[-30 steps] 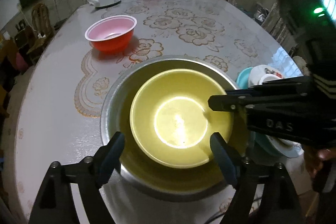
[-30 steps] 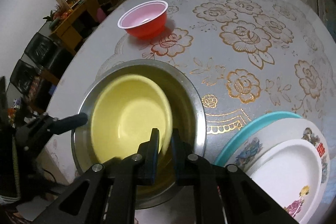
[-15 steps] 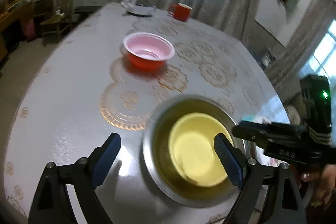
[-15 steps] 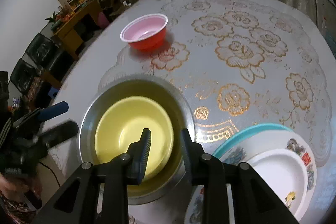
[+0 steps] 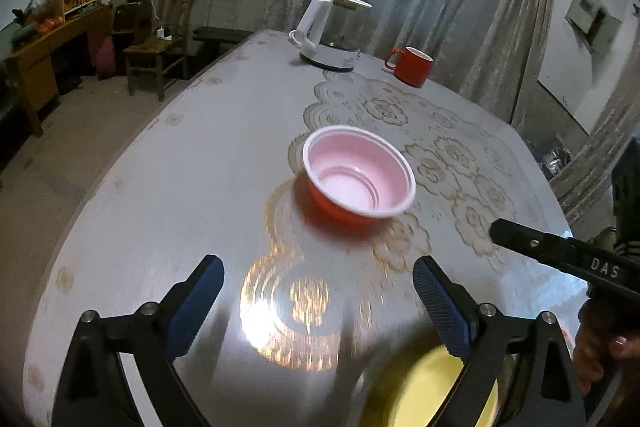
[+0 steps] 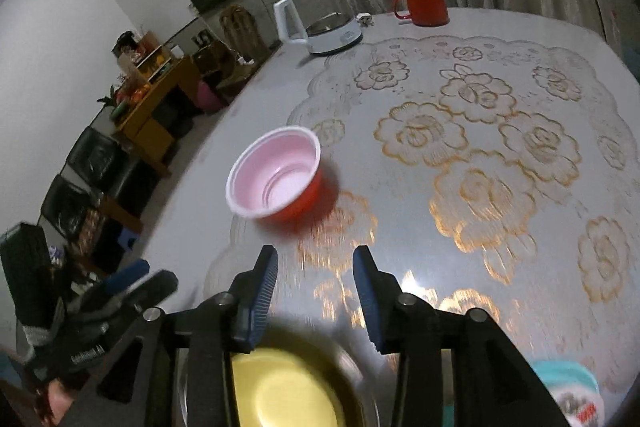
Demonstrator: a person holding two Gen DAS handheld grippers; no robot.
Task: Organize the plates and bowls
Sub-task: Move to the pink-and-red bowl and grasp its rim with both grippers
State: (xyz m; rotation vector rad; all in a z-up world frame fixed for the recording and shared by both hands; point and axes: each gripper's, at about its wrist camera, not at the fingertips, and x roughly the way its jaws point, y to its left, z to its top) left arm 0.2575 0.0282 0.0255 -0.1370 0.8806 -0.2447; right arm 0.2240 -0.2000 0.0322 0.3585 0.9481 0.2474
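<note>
We have both claws empty over the table (image 5: 168, 187). The left claw (image 5: 318, 301) is spread wide and opening further, nothing between its pads; the right claw (image 6: 314, 291) is partly parted and opening too, bare cloth in its gap.

The red bowl (image 5: 358, 179) with the pink inside sits at twelve o'clock from both claws, near but untouched, upright on the flowered cloth. It looks like thin plastic — light, a bit springy, likely to skid on the glossy cover — so we would pinch its white rim at the near side, one pad inside and one outside, and lift gently.

At six o'clock, under our claws, a yellow bowl (image 6: 284, 387) rests nested in a metal basin (image 6: 360, 379); the steel looks the heavier, stiffer piece. At five o'clock in the right view a stack of plates (image 6: 568, 391) peeks in, count unclear.

We count one red bowl, one yellow bowl, one basin, one kettle (image 5: 328, 35), one red mug (image 5: 412, 65).
</note>
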